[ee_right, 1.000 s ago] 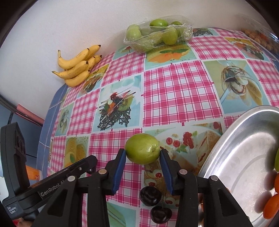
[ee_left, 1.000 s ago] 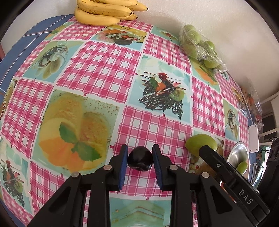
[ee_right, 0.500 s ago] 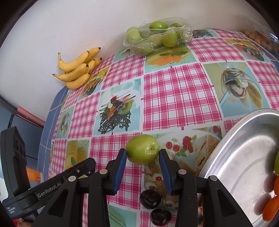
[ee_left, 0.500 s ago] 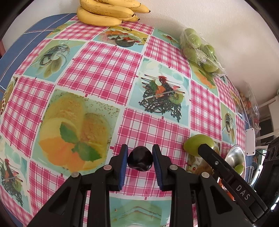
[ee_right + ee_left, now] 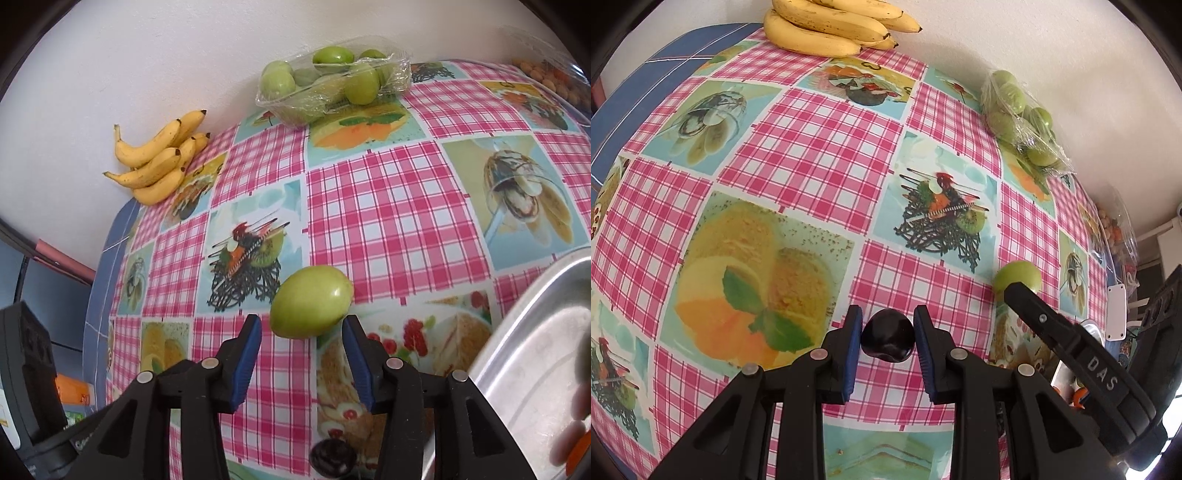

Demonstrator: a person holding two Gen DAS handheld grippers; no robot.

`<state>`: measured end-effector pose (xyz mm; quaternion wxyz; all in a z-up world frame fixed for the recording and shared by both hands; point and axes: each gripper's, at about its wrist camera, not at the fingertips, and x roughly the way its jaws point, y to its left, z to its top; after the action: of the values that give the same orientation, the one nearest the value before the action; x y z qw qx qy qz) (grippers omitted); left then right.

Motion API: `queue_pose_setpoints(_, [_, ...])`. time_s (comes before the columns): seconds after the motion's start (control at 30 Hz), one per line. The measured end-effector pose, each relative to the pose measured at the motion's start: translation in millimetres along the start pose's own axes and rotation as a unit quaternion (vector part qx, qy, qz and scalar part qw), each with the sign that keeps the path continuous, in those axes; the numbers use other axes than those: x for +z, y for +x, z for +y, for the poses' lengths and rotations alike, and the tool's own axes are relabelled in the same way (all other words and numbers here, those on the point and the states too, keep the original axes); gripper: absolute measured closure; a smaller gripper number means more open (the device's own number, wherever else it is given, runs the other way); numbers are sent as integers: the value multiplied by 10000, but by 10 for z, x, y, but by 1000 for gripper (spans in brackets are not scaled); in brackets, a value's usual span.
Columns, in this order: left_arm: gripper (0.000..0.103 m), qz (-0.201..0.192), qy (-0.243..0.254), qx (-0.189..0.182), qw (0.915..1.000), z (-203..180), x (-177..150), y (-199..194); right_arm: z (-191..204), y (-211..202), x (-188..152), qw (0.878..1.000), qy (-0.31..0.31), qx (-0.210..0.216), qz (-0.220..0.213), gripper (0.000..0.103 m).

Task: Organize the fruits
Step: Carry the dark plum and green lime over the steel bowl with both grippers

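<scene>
- The tablecloth (image 5: 820, 155) is viewed closely from above by the left wrist camera, facing the far edge;
- the bananas (image 5: 159, 162) and green fruit (image 5: 310, 301) are shared with the right view.

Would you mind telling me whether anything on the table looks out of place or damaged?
Nothing looks damaged or spilled. One green fruit lies loose on the tablecloth by the metal tray, apart from the wrapped pack.
</scene>
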<state>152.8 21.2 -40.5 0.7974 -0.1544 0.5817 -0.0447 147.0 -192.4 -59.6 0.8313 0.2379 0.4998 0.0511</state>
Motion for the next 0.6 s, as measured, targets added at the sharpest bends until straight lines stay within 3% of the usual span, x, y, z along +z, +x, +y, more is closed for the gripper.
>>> queue_pose_setpoints(0.33, [73, -365, -55, 216, 9991, 96, 192, -45, -80, 122, 276, 9981, 604, -5, -154, 44])
queue_pose_setpoints(0.6, [73, -382, -296, 102, 9988, 263, 274, -44, 93, 373, 487, 9970, 760, -130, 74, 44])
